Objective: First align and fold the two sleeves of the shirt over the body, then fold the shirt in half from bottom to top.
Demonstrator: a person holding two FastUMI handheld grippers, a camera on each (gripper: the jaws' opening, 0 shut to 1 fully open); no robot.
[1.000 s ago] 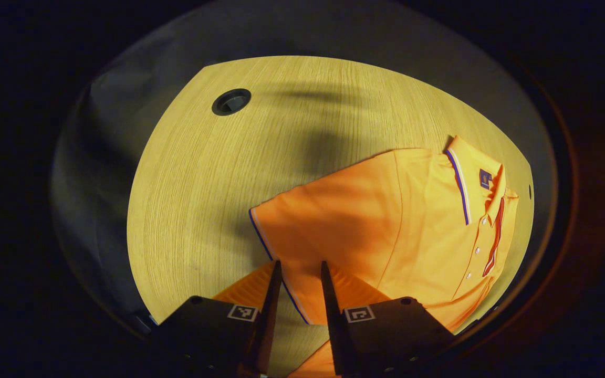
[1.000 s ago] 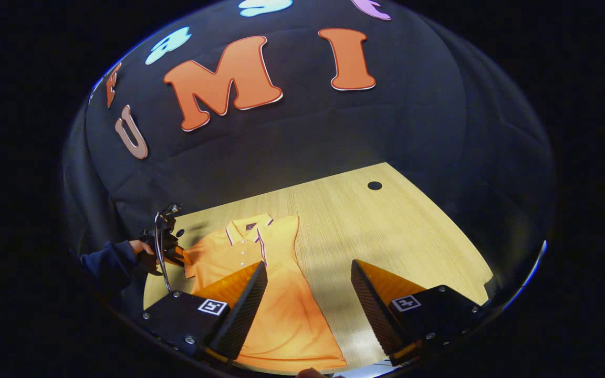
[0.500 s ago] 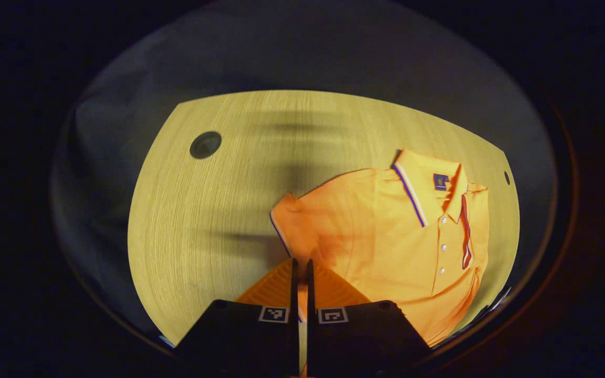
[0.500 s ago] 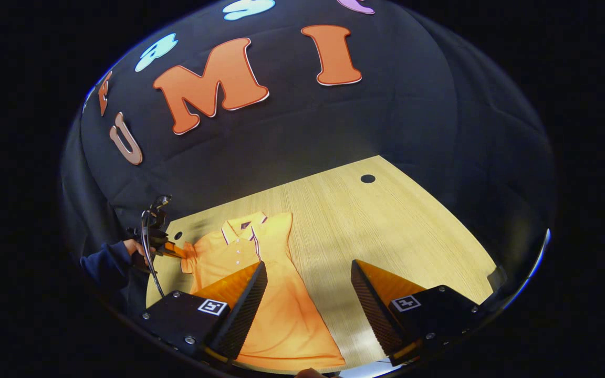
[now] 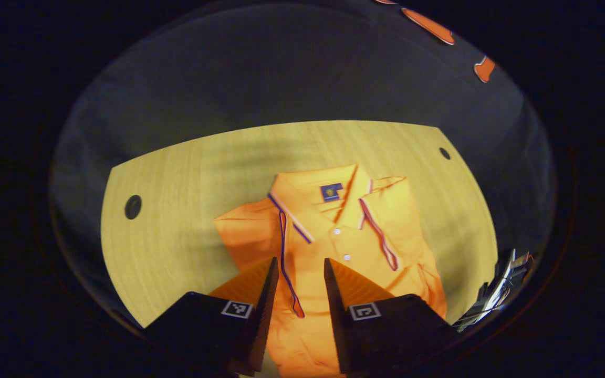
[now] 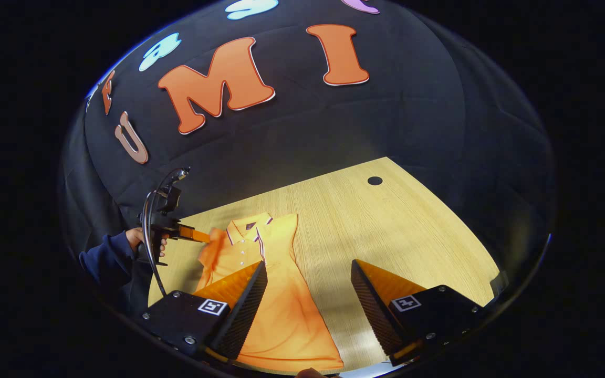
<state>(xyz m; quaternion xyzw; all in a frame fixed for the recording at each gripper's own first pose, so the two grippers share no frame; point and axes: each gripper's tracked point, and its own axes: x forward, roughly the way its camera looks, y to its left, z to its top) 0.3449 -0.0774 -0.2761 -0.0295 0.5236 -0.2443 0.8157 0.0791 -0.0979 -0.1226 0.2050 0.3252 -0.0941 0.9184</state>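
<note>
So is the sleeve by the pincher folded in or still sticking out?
Folded in. The sleeve lies over the orange shirt's chest, its striped cuff running down between the open left gripper fingers.

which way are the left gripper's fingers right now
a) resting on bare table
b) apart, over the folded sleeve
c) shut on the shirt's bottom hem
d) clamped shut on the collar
b: in the left gripper view the left gripper has its fingers spread with a gap between them, and the striped cuff of the sleeve lies on the shirt between them.
</note>
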